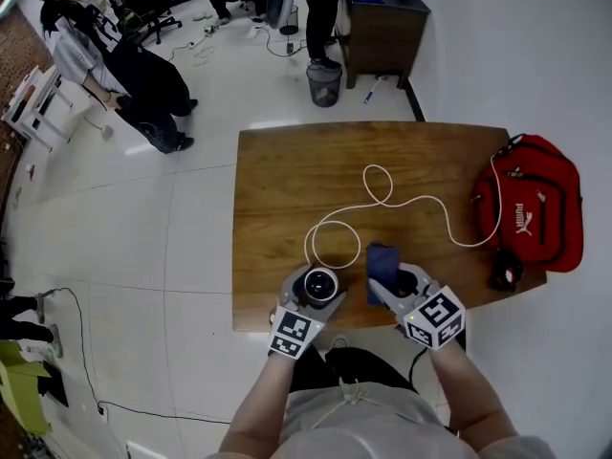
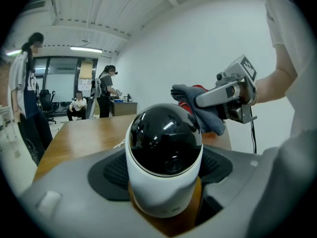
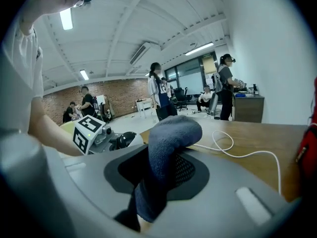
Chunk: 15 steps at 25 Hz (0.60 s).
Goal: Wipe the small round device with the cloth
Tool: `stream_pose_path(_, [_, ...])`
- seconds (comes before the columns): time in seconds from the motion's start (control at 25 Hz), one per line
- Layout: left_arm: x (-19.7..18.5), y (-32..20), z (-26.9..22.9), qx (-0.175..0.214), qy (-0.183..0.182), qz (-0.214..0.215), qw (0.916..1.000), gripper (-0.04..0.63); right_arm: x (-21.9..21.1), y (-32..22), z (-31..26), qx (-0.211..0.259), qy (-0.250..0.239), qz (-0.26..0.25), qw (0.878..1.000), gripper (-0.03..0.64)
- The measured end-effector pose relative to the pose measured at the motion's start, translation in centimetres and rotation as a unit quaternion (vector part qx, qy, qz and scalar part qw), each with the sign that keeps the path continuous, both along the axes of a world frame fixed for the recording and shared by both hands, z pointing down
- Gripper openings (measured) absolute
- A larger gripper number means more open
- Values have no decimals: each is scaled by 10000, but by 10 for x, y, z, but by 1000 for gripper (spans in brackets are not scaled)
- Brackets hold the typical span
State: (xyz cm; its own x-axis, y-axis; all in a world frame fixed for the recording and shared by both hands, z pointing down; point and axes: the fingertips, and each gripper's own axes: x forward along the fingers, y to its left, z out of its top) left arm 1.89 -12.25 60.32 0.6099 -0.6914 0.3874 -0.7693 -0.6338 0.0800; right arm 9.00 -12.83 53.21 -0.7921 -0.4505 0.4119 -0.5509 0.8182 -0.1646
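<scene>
We clamp glossy, likely slippery camera (image 2: 165, 152) by white base, left gripper (image 1: 314, 293); right gripper (image 1: 397, 283) pinches soft cloth (image 3: 168, 148).

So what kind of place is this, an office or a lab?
Probably an open-plan office or workshop: office chairs, a brick wall, strip ceiling lights and a wooden table.

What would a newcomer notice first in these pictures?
A black-domed white device sits clamped in the left gripper at the table's near edge, with the right gripper holding a blue cloth just beside it. Next come a bright red bag on the table's right end and a white cable looping across the wood.
</scene>
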Motion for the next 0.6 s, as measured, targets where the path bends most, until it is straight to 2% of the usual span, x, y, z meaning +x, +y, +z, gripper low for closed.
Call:
stream_pose_path(0.08, [1, 0, 8, -24, 10, -25, 10000, 380, -2, 7, 6, 103, 141, -166, 9997, 110])
stream_pose_path(0.2, [1, -1, 16, -55, 53, -120, 9999, 380, -2, 13, 13, 48, 103, -265, 9996, 110])
stream_pose_path(0.4, [-1, 0, 21, -38, 53, -179, 9998, 382, 1, 14, 10, -6, 33, -248, 9997, 110])
stream_pose_path(0.56, [5, -1, 27, -188, -108, -47, 9998, 388, 9, 12, 9, -119, -32, -99, 9999, 110])
stream_pose_path(0.6, [6, 0, 28, -281, -69, -65, 9996, 427, 10, 12, 9, -169, -40, -50, 9998, 110])
